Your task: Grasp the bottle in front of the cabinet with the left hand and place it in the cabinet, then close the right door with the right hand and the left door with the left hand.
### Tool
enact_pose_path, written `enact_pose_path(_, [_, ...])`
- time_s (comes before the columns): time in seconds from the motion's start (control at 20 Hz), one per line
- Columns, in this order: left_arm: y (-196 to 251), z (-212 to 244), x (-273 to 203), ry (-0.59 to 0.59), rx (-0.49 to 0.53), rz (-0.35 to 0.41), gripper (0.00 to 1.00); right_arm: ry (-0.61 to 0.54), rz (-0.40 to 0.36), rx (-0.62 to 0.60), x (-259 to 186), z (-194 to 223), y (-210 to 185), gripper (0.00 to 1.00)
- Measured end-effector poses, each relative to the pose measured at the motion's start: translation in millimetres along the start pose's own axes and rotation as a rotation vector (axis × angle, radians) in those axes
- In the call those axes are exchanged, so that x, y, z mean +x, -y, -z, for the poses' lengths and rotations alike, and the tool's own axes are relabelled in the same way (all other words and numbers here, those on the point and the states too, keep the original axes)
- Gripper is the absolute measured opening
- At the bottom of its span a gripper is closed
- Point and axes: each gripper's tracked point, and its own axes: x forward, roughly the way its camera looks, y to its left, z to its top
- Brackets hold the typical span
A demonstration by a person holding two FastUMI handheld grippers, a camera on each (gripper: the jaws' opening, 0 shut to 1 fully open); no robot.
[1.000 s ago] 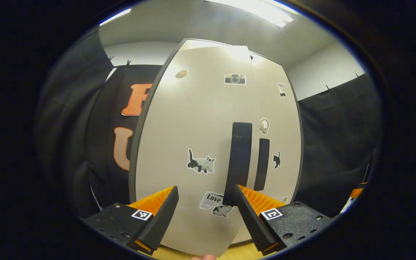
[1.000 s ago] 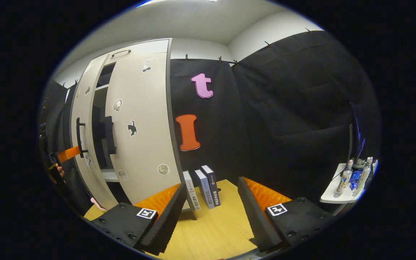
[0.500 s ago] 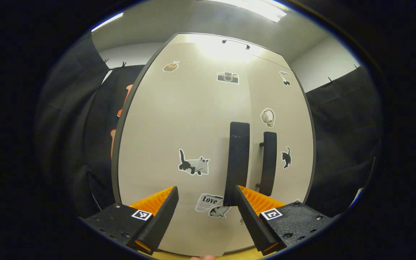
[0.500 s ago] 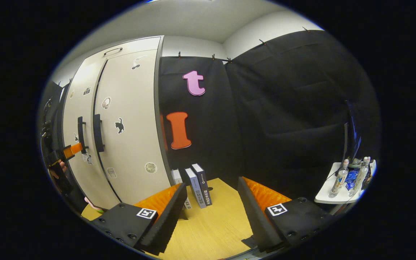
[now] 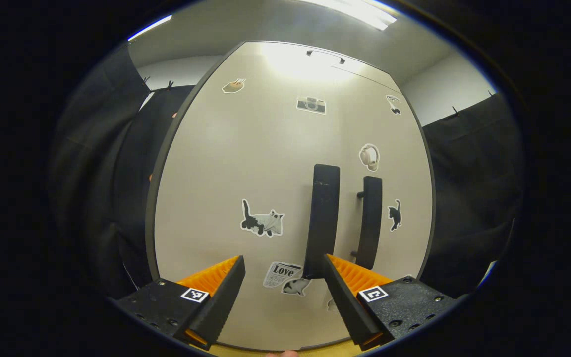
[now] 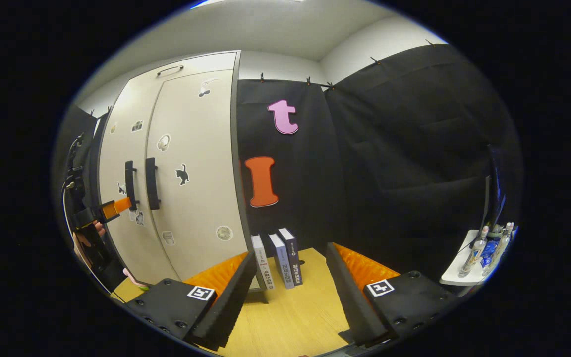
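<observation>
In the left gripper view the pale cabinet [image 5: 246, 163] stands close ahead with both doors flush, its inside hidden. The left door's black handle [image 5: 321, 218] and the right door's handle [image 5: 369, 223] stand side by side. My left gripper [image 5: 281, 265] is open, pressed near the left door, its right finger at the left handle's lower end. In the right gripper view the cabinet [image 6: 191, 148] is at the left, and the left gripper [image 6: 114, 208] rests against the left handle [image 6: 130, 184], held by a hand [image 6: 85, 243]. My right gripper [image 6: 290, 255] hangs open over the table, holding nothing.
Three upright books [image 6: 280, 258] stand on the wooden table [image 6: 290, 317] just right of the cabinet. A small white shelf [image 6: 456, 275] with several bottles sits at the far right. Black cloth walls surround the booth.
The left door, ajar a second ago, has swung flush with the right door as my left gripper pushed it. My right gripper only shifted slightly.
</observation>
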Motion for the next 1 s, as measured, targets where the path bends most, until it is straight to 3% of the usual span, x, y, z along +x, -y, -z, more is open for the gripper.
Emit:
enact_pose_path(0.2, [7.4, -15.4, -53.1, 0.016, 0.017, -0.026, 0.95, -0.011, -0.109, 0.000, 3.7, -2.9, -20.3, 0.95])
enact_pose_path(0.6, [24.1, -25.1, -164.5, 0.007, 0.014, -0.150, 0.94, 0.002, -0.316, -0.028, 1.6, -14.8, -39.5, 0.95])
enact_pose_path(0.75, [23.7, -26.3, -191.9, 0.009, 0.023, -0.204, 0.95, 0.019, -0.336, -0.024, -0.4, -15.8, -38.6, 0.95])
enact_pose_path(1.0, [33.4, -33.9, -213.9, 0.043, 0.037, -0.210, 0.95, 0.036, -0.359, -0.027, -10.4, -15.9, -38.8, 0.95])
